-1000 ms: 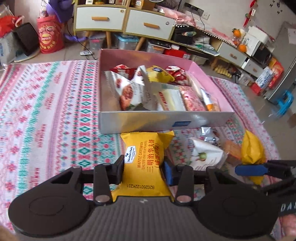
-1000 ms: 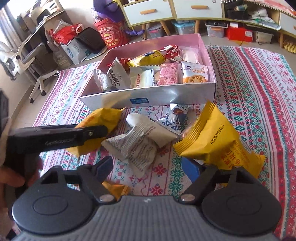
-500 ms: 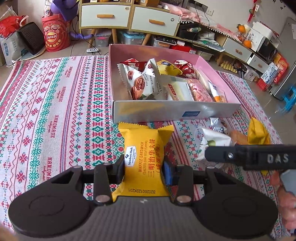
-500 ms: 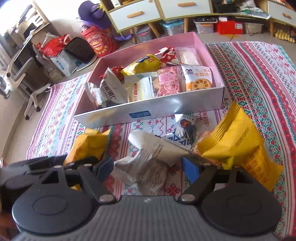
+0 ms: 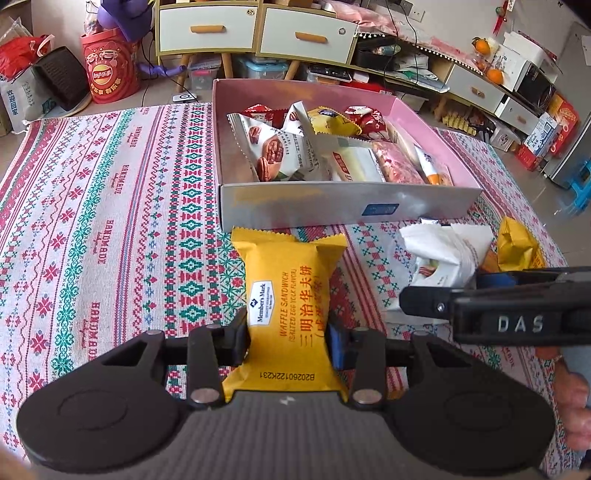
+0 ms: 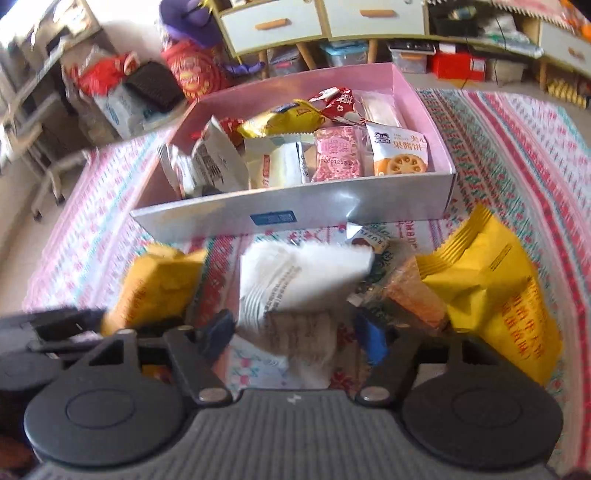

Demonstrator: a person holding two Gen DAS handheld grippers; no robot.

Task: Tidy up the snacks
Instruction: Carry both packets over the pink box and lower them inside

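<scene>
My left gripper [image 5: 288,338] is shut on a yellow waffle sandwich packet [image 5: 286,288], held just in front of the pink snack box [image 5: 332,206]. The box holds several packets. In the right wrist view, my right gripper [image 6: 295,336] straddles a white packet [image 6: 295,273] lying on the cloth. Its jaws are closing, and the pads stand a little off the packet's sides. Another yellow packet [image 6: 495,288] lies to its right. A brownish packet [image 6: 410,295] and a small dark one [image 6: 373,240] lie between them. The held yellow packet [image 6: 159,288] shows at the left.
A patterned cloth [image 5: 110,221] covers the floor under everything. Behind the box stand a cabinet with drawers [image 5: 255,29], storage bins and a red bucket [image 5: 109,74]. A hand [image 5: 576,406] shows at the right edge of the left wrist view.
My right gripper has moved forward over the white packet, and its jaws have narrowed around it. The left gripper keeps the yellow packet in about the same place.
</scene>
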